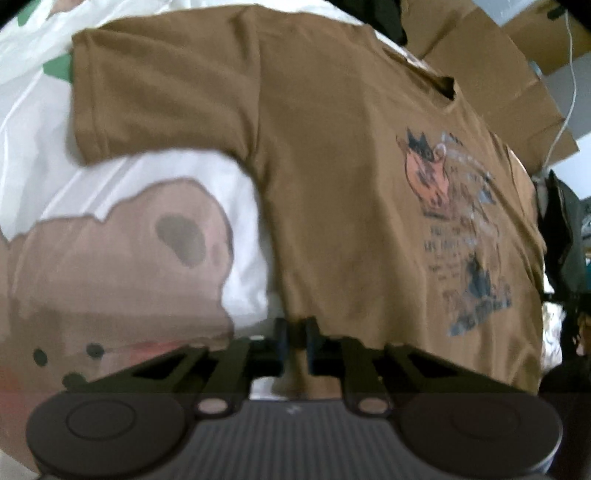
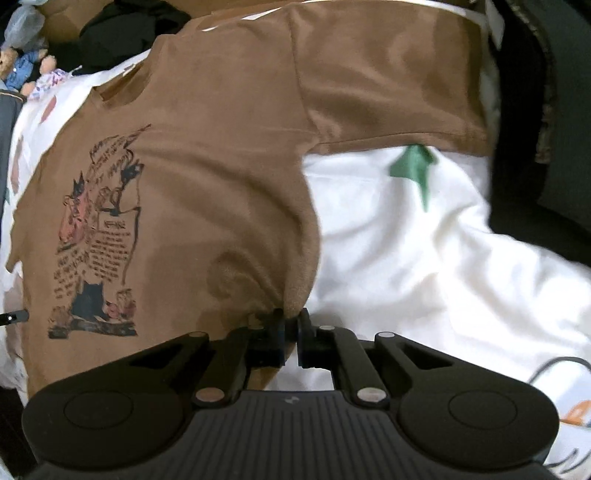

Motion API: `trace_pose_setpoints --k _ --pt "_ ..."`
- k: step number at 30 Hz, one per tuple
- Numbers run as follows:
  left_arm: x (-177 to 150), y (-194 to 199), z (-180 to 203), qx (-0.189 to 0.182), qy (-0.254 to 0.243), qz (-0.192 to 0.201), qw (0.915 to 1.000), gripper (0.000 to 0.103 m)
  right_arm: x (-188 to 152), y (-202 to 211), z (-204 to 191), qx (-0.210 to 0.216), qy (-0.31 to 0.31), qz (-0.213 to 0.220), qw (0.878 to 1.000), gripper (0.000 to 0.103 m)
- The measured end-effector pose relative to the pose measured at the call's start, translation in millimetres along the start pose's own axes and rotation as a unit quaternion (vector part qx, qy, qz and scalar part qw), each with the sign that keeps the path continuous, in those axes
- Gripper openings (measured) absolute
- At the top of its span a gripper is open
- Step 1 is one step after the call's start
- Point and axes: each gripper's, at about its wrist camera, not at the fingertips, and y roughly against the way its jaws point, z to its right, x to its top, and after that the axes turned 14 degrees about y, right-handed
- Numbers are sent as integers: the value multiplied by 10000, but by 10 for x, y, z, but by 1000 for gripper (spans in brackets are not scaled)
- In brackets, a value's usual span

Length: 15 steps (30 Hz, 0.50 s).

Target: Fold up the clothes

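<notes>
A brown T-shirt [image 1: 332, 166] with a printed cartoon graphic lies face up and spread flat on a white patterned bedsheet [image 1: 44, 122]. My left gripper [image 1: 297, 328] is shut on the shirt's bottom hem near its left side seam, cloth pinched between the pads. In the right wrist view the same brown T-shirt [image 2: 207, 177] fills the left half, and my right gripper [image 2: 291, 321] is shut on the hem at the right side seam, where the fabric bunches into wrinkles. Both sleeves lie stretched outward.
The bedsheet [image 2: 406, 240] carries large cartoon prints and green shapes. Cardboard boxes [image 1: 491, 48] stand beyond the collar. A stuffed toy [image 2: 26, 66] and dark clothing [image 2: 122, 33] lie at the far left. A dark object [image 2: 535, 110] borders the bed's right edge. A thin cable [image 2: 554, 363] crosses the sheet.
</notes>
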Motion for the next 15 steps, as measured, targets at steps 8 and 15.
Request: trace_pose_setpoints --k 8,15 --pt "-139 226 -175 -75 289 214 9993 19 9 135 49 -260 181 3 9995 9" --pt "-567 414 -107 -170 358 1 9992 46 17 130 19 139 170 -181 9996 31"
